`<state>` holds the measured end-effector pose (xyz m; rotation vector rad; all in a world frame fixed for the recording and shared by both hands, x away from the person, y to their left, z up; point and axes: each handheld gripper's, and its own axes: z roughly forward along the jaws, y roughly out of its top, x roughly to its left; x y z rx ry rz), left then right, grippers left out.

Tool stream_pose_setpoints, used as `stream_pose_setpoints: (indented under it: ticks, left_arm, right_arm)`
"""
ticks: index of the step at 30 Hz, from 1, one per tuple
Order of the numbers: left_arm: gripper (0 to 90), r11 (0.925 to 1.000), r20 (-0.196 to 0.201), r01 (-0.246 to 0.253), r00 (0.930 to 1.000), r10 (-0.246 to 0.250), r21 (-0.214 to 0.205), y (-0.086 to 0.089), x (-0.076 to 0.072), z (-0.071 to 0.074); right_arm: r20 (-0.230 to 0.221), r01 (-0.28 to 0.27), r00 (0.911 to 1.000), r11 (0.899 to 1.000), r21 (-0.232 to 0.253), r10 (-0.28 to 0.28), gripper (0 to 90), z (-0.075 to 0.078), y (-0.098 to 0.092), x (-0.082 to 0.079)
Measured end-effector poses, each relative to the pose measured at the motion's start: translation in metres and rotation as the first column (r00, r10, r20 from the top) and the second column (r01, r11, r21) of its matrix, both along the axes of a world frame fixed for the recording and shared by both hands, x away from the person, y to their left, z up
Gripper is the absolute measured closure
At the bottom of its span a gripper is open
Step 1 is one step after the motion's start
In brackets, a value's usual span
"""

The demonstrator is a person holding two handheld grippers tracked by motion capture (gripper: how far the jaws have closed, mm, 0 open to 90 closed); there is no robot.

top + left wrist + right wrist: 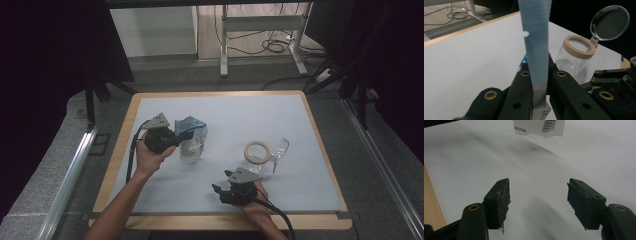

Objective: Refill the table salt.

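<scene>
High view: left gripper (181,134) clamps one pouch (192,142), seemingly plastic; right gripper (218,191) gapes beside one jar (258,159).

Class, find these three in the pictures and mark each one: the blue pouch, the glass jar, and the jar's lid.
pouch (536,50), left gripper view, on its blue top strip.
jar (570,62), left gripper view, on its clear wall.
lid (610,23), left gripper view, on its open round disc.

Cut off and unreadable

The pouch (536,42) clamped in the left gripper (540,82) runs off the top edge there; ahead of the right gripper (537,195) just its bottom corner shows, print blurred. The jar (257,157) contents are too small to tell.
</scene>
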<state>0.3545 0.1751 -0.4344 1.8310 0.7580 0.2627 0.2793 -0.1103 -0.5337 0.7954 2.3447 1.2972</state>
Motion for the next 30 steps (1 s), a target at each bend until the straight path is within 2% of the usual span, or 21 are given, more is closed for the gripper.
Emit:
stream_pose_setpoints:
  ticks: [12,20,26,30]
  left_arm:
    - [90.0,0.9998,-0.004,0.018,0.9998,-0.018,0.002,-0.007,-0.004,-0.001]
    - [90.0,0.9994,-0.003,0.034,0.9994,-0.034,-0.009,-0.012,-0.009,0.003]
    - [90.0,0.9987,0.0,0.049,0.9988,-0.049,-0.013,-0.016,-0.014,0.008]
    - [90.0,0.9985,0.002,0.054,0.9986,-0.054,-0.014,-0.017,-0.015,0.009]
  right_arm:
    - [0.0,0.014,0.9999,1.0,-0.003,-0.014,35.2,0.0,0.003,0.003]
    - [0.003,0.031,0.9995,0.999,-0.01,-0.031,35.2,0.002,0.012,0.006]
    - [0.012,0.053,0.9986,0.998,-0.037,-0.052,35.2,0.002,0.021,0.012]
    - [0.01,0.056,0.9984,0.998,-0.034,-0.056,35.2,0.003,0.024,0.015]
